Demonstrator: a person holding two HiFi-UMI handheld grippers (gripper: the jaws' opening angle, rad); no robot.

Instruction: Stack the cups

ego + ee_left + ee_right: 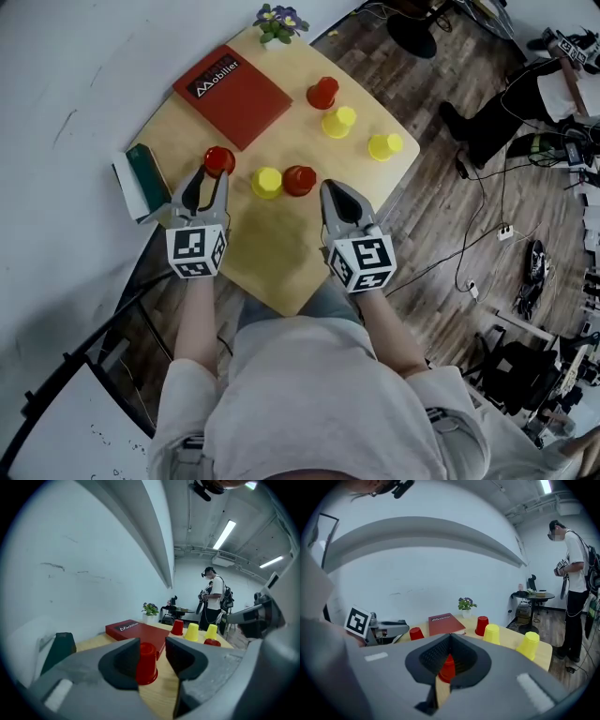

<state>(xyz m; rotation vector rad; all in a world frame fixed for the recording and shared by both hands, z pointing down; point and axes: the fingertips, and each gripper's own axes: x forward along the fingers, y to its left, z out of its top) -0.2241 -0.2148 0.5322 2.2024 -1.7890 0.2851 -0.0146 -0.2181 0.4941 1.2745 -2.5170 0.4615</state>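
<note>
The tabletop (pixel 281 258) carries the red book (pixel 232 94), our landmark. Our left gripper (pixel 208 180) has its jaws spread, and the red cup (pixel 218 160) stands just ahead of them, beside the book's nearest corner. We should ease forward, centre the cup, then squeeze gently. The right gripper (pixel 330 195), pressed together and empty, hangs farther from the book.

Brightness: bright, even indoor light in all views.
Source: ceiling tube lights (pixel 228 533).
Shadows: soft, faint, on the table (pixel 281 267).
Distortion: strong fisheye, black corners in both gripper views.
Focus: left gripper (pixel 153 656) slightly soft near lens.
</note>
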